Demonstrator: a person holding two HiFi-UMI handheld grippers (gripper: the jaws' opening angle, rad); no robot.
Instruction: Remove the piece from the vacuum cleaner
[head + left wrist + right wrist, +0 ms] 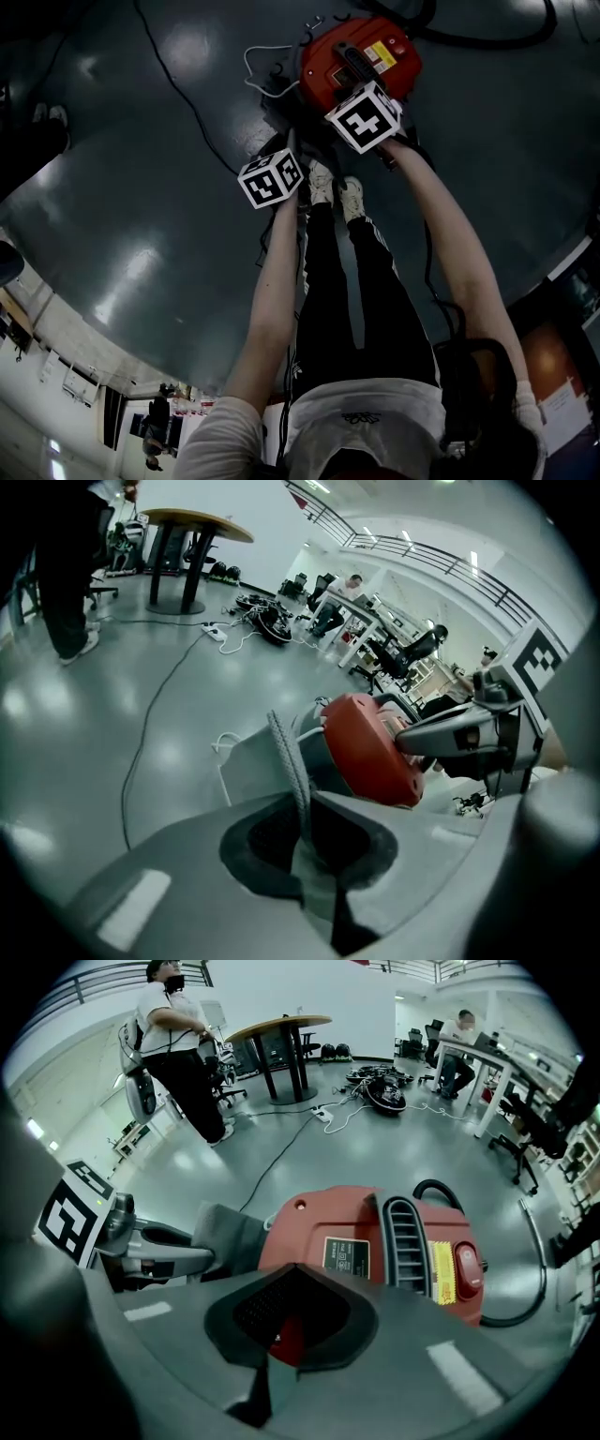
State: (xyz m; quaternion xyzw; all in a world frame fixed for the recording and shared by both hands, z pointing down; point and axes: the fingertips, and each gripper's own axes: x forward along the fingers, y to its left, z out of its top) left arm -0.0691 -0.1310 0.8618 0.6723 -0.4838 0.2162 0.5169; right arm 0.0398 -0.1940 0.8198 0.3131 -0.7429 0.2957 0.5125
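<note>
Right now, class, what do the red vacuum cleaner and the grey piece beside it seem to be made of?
Vacuum cleaner: probably moulded plastic, smooth and slightly glossy, given its vent slats and soft highlights.
Grey piece: seemingly cloth or felt, matte, with a ribbed woven-looking edge; exact fibre unclear.

No print can be read: the vacuum cleaner (375,1241) carries a dark label (346,1257) and a yellow sticker (441,1272), both too small.
</note>
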